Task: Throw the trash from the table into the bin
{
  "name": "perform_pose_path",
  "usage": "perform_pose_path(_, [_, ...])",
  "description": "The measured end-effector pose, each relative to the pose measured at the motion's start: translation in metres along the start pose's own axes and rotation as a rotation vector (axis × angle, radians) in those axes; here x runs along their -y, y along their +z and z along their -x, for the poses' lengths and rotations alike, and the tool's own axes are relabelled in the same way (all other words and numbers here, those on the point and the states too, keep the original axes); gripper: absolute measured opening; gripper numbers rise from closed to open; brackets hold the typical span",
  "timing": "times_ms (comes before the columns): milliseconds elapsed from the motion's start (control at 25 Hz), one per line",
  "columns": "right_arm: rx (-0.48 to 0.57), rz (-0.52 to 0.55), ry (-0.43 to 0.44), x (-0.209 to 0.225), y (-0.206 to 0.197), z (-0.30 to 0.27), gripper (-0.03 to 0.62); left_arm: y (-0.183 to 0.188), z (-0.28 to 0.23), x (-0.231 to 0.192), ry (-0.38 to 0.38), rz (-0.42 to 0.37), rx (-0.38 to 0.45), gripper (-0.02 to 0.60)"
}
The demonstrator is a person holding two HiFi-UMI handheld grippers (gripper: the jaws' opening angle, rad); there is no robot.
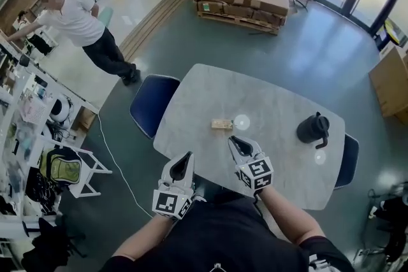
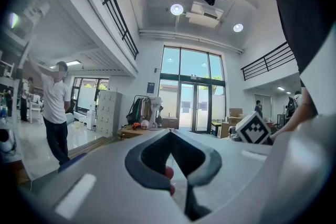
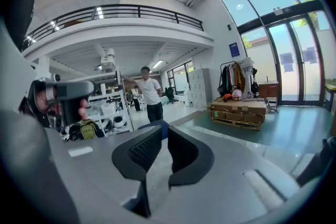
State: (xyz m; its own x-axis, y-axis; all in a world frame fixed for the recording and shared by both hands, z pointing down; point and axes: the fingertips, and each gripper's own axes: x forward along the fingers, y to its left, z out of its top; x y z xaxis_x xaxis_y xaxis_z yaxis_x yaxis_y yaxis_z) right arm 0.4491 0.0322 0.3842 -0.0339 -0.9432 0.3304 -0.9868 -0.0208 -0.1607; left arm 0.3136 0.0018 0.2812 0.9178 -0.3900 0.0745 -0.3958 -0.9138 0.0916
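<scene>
A pale grey stone-look table with rounded corners is seen from above. A small flat brown piece of trash is lying on it, in the left half and not far from the near edge. A round bright spot is seen just to the right of the trash. Whether it is a thing or only shine cannot be told. A black jug with a handle is stood upright near the right edge, well apart from the trash.

The left gripper is held at the near left edge of the table. In the left gripper view its fingers are seen pressed together at the tips, and nothing is clamped there. A small red bit is seen low down between them, but what it is cannot be told.

The right gripper is held over the table by the near edge. It is pointed at the trash and is near it, but the trash is not touched. In the right gripper view its fingers are seen almost together, with only a thin slit left, and nothing is held in the slit.

A dark blue chair is set at the left edge of the table, and a second blue chair at the right edge. A person in a white shirt and dark trousers is seen on the floor far off. A wooden pallet stacked with flat brown boxes is seen beyond the far edge.
</scene>
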Motion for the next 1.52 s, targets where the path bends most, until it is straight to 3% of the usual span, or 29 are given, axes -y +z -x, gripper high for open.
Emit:
perform_pose_path(80, [-0.082,0.058,0.016,0.014,-0.023,-0.023,0.119,-0.002,0.005,-0.004,0.023,0.005,-0.007,0.000])
perform_pose_path(360, [-0.471,0.215,0.106,0.070,-0.127,-0.115,0.251,-0.017,0.020,-0.021,0.133,0.017,-0.053,0.000])
perform_pose_path(640, [-0.774,0.548,0.169,0.105,-0.204,-0.189,0.301,-0.027,0.053,-0.050,0.280,0.035,-0.093,0.000])
perform_pose_path(920, [-0.960,0.732,0.273,0.115,-0.246,-0.226,0.324,-0.030,0.084,-0.077,0.402,0.045,-0.112,0.000])
perform_pose_path(1080, [-1.016,0.797,0.310,0.119,-0.264,-0.228,0.325,-0.033,0.095,-0.083,0.444,0.048,-0.121,0.000])
perform_pose_path(1160, [-1.019,0.820,0.302,0.121,-0.267,-0.229,0.275,-0.034,0.098,-0.086,0.453,0.049,-0.124,0.000])
perform_pose_path(1280, [-0.999,0.814,0.276,0.117,-0.263,-0.232,0.261,-0.033,0.098,-0.090,0.448,0.049,-0.128,0.000])
perform_pose_path(1400, [-0.934,0.728,0.225,0.112,-0.249,-0.227,0.259,-0.032,0.094,-0.093,0.426,0.047,-0.122,0.000])
perform_pose_path(1520, [-0.795,0.592,0.157,0.103,-0.219,-0.219,0.259,-0.031,0.087,-0.096,0.394,0.041,-0.109,0.000])
